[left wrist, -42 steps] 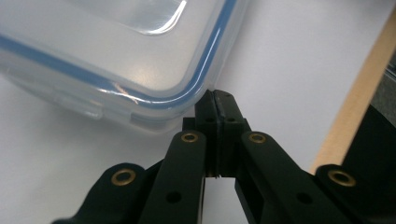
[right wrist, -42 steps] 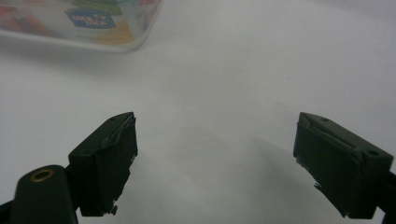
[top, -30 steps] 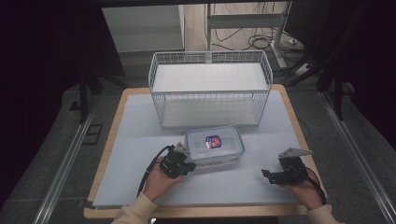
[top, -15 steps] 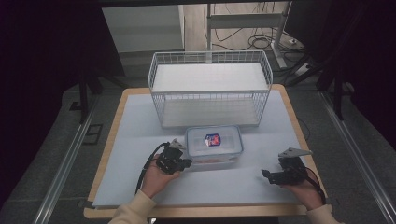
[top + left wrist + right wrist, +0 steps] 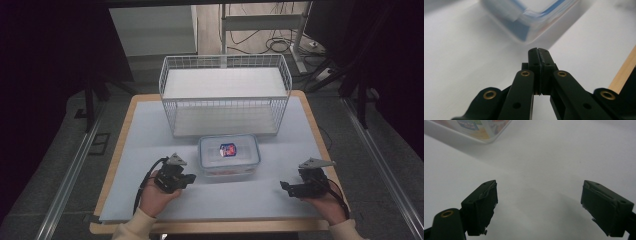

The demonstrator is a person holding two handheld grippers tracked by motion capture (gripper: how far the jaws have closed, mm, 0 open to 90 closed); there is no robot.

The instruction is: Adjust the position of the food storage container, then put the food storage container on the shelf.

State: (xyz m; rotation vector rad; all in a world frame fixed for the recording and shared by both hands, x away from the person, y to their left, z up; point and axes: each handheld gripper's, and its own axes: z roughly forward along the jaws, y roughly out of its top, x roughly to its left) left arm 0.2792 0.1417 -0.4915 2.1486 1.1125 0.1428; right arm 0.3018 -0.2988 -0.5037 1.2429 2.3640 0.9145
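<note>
Bottom left of high view: left hand-held gripper pinched together, empty, just beside clear box, likely to nudge it. Right hand-held gripper spread apart, waiting on bench.

A: State the position of the clear lidded container.

B: It rests on the white table surface, just in front of the white wire basket.

A: Left gripper?

B: Near the container's left front corner, apart from it, pointing toward it.

A: Right gripper?

B: Well apart from the container, near the table's front right edge, pointing left.
</note>
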